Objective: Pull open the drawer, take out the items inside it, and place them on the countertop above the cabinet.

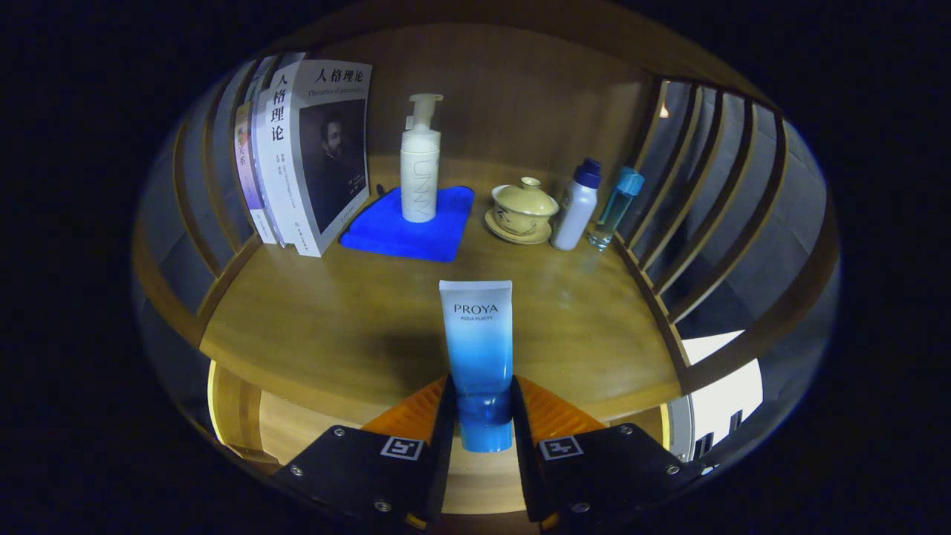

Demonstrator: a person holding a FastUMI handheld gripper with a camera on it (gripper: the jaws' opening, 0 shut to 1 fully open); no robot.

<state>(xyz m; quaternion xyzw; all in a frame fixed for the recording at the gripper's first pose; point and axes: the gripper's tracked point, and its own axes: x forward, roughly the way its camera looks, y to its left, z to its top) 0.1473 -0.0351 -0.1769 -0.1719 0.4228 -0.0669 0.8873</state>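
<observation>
Gripper view puts my claw (481, 416) pinching a tube (478, 349) between both fingers, which press on its lower end near the cap. I see the tube standing up from the fingers and reaching out over the front edge of the countertop (319, 327); I cannot tell whether it touches the wood. Beyond it, toward the back edge, a pump bottle (420, 167) stands upright on a blue cloth (435, 230). Books (297, 156) lean at the back left corner. A lidded cup (522, 210) on its saucer, a white bottle (576, 208) and a clear bottle (615, 206) stand near the right edge.
</observation>
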